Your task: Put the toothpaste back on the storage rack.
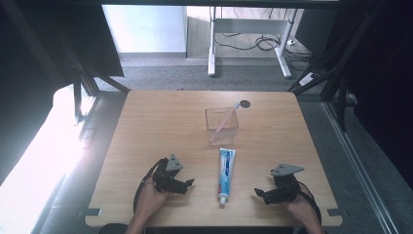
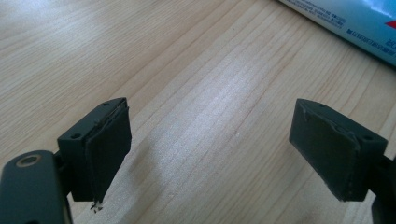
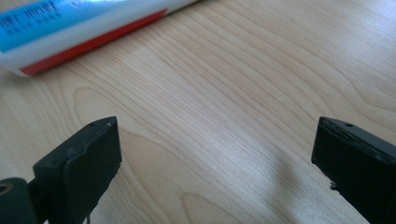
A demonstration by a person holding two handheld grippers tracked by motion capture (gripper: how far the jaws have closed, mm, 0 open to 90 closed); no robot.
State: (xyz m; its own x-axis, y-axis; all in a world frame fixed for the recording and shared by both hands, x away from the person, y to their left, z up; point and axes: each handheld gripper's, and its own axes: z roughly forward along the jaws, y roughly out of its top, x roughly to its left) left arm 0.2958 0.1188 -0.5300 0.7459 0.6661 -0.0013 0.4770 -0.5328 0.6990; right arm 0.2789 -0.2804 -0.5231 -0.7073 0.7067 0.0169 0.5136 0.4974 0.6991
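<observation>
A blue and white toothpaste tube [image 1: 226,174] lies on the wooden table [image 1: 160,126], cap toward the front edge. Behind it stands a clear plastic box [image 1: 221,126] with a toothbrush [image 1: 228,117] leaning in it. My left gripper [image 1: 189,184] rests left of the tube, open, with bare wood between its jaws [image 2: 210,154]. The tube's side [image 2: 355,23] crosses the top right of the left gripper view. My right gripper [image 1: 259,193] sits right of the tube, open and holding nothing [image 3: 215,163]. The tube [image 3: 70,28] lies at the top left of the right gripper view.
A dark round hole [image 1: 245,104] marks the table near its far edge. Black frame posts [image 1: 83,73] stand at both far corners. A white desk frame [image 1: 248,39] with cables stands on the grey floor beyond.
</observation>
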